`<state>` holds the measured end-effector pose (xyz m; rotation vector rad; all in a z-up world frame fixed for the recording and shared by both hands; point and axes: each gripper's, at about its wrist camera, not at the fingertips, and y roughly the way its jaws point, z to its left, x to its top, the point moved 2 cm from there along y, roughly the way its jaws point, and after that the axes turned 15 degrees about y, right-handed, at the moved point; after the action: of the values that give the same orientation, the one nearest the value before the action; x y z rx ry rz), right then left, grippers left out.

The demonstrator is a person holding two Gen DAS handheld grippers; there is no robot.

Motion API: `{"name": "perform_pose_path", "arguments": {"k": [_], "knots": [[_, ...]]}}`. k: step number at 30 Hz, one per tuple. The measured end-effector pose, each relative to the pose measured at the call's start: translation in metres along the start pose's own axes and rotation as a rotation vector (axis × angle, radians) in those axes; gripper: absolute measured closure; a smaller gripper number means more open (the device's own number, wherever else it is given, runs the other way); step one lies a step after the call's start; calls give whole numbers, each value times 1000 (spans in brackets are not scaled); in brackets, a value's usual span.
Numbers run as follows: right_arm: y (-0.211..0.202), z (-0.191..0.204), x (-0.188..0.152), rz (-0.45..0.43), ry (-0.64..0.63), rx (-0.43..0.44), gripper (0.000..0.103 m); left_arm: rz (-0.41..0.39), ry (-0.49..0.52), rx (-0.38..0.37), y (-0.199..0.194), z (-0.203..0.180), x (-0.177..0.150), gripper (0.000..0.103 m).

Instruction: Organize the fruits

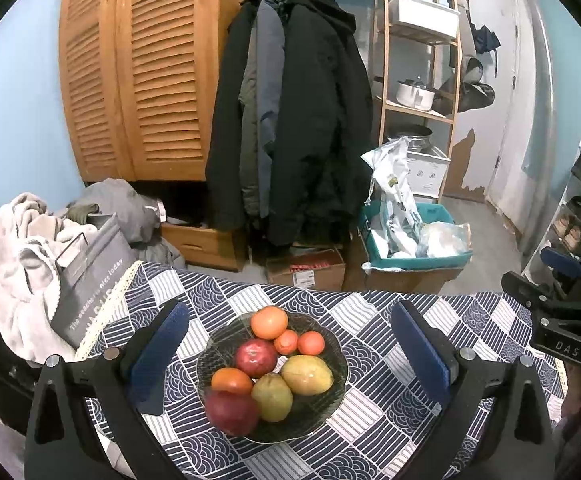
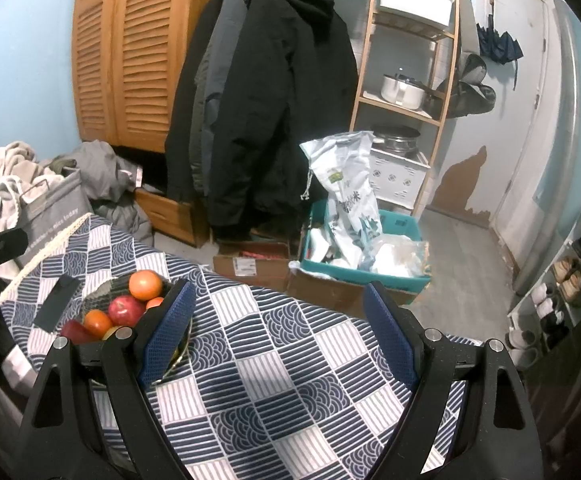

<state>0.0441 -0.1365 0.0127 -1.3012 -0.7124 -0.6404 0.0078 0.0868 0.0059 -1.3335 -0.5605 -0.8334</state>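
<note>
A dark glass plate (image 1: 332, 390) on the patterned tablecloth holds several fruits: a large orange (image 1: 268, 322), two small orange fruits (image 1: 310, 343), two red apples (image 1: 256, 357), a tomato-like fruit (image 1: 231, 381) and two yellow pears (image 1: 307, 374). My left gripper (image 1: 289, 316) is open, its blue pads standing wide on either side of the plate, above it. My right gripper (image 2: 278, 294) is open over bare cloth, to the right of the plate (image 2: 102, 292); its left finger hides part of the fruit. Nothing is between either pair of pads.
The table's far edge (image 1: 330, 286) drops to a floor with cardboard boxes (image 1: 306, 270) and a teal bin (image 1: 414, 258) of bags. A grey laundry bag (image 1: 90, 280) with towels stands at the left. Dark coats (image 1: 290, 120), a wooden wardrobe and shelves stand behind. A shoe rack (image 2: 570, 276) is at the right.
</note>
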Motion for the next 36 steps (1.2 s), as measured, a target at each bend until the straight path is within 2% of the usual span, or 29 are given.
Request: {"name": "perform_pose_path", "arguments": {"k": [36], "knots": [[0, 3, -1, -1, -3, -1, 19, 5, 35, 40, -4, -5, 1, 1]]}}
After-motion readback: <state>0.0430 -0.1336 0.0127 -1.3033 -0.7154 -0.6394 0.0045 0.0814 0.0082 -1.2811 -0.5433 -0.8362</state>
